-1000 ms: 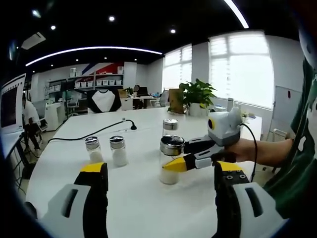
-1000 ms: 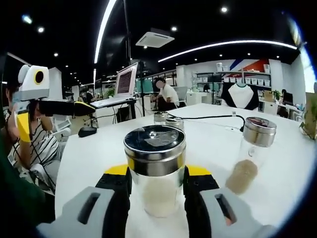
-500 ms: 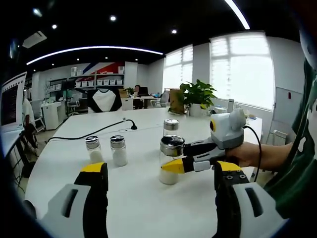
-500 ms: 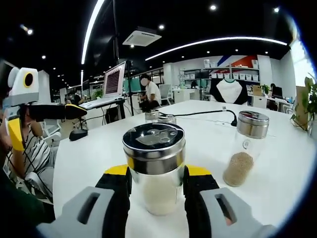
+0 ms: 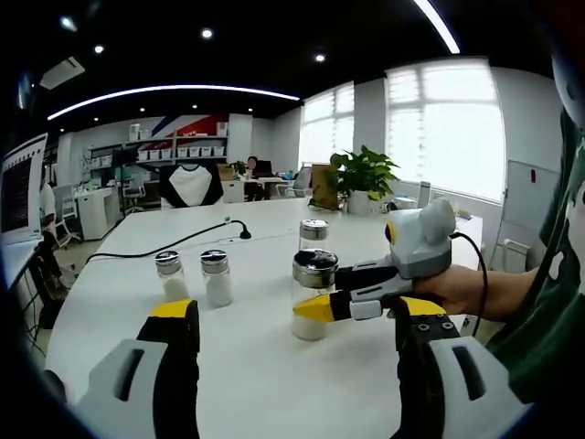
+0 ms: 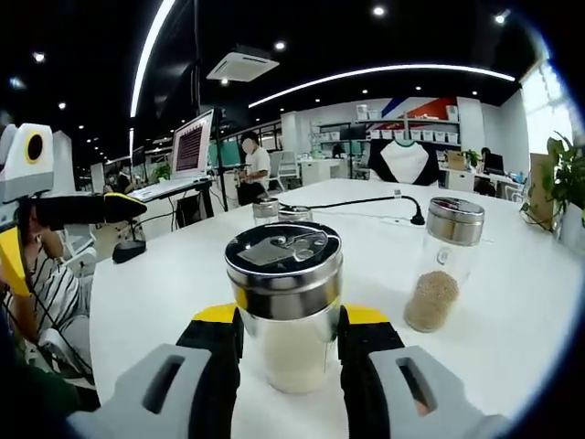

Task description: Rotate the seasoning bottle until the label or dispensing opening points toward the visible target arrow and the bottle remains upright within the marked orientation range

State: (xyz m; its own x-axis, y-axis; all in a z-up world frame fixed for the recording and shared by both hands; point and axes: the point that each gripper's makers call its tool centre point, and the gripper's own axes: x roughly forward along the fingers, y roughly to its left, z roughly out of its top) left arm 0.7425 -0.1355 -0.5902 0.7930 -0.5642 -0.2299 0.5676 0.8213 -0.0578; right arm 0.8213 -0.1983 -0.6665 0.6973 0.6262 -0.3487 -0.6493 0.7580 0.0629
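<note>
The right tongs stay clamped on the seasoning bottle, one yellow-tipped jaw pressed to each side of the glass just under the steel lid. Over the last second the room behind the bottle has slid across the right gripper view, and the second jar has drifted from 2 o'clock toward the bottle. The bottle keeps the same place between the jaws. I read that as the hand turning with the bottle in its grip, so the rotation is under way. The flap on the lid now sits tilted toward 1 o'clock. No target arrow or marked range shows on the table, so I cannot judge how much turn is left.

In the left gripper view the bottle stands upright on the table at about 1 o'clock from the left tongs, which hang open and empty, well short of it. The right tongs reach in from 3 o'clock.

The held bottle is roughly half full of pale, fine grains. The second jar holds a small tan heap of coarser seed at its base. Two small shakers at 11 o'clock hold white powder.
</note>
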